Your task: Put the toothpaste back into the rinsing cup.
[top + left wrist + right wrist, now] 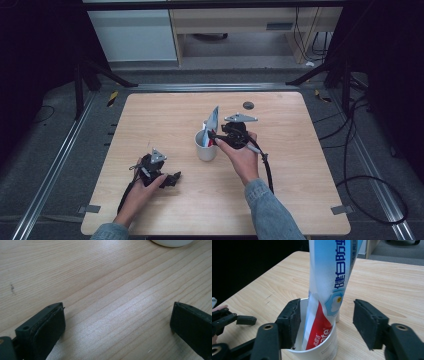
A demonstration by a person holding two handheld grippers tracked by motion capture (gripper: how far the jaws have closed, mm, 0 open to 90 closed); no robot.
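Black, matte-padded jaws of the right gripper (327, 325) stand wide apart, holding nothing, flanking a glossy toothpaste tube (329, 290) printed with blue Chinese characters. It stands tilted in a round white cup (322, 350) on pale wood-grain table (280, 200). Left gripper (117, 325) gapes empty, low over the wood.

toothpaste tube (329, 285) — blue Chinese characters "健白防蛀", red band lettering ending "ate", perhaps Colgate
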